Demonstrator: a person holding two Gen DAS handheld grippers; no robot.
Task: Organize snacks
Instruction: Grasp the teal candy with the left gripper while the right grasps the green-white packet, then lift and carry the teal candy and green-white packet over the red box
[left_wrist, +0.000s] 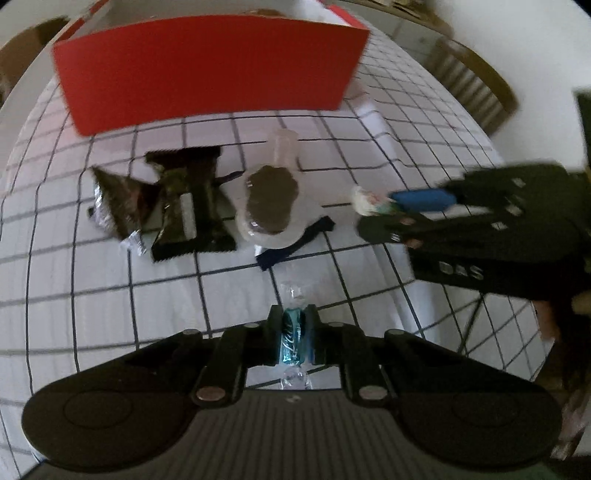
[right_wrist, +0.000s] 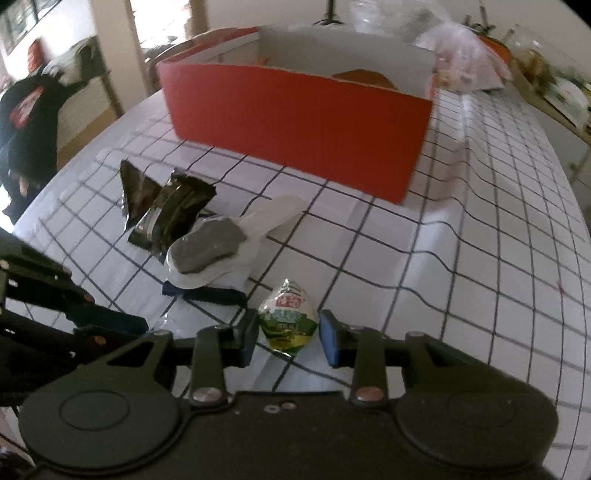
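Pickup step: left gripper (left_wrist: 293, 334) clamped on blue candy (left_wrist: 293, 338), right gripper (right_wrist: 289, 332) pinching green packet (right_wrist: 288, 320); next, likely carry both into red box (right_wrist: 295, 118).

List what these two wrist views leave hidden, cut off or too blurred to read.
- Red box contents: the left wrist view sees only its front wall; the right wrist view shows just an orange sliver inside.
- Blue candy lettering: blurred, partly covered by the left gripper.
- Green-and-white packet print: too small.
- Dark wrappers: labels unreadable.
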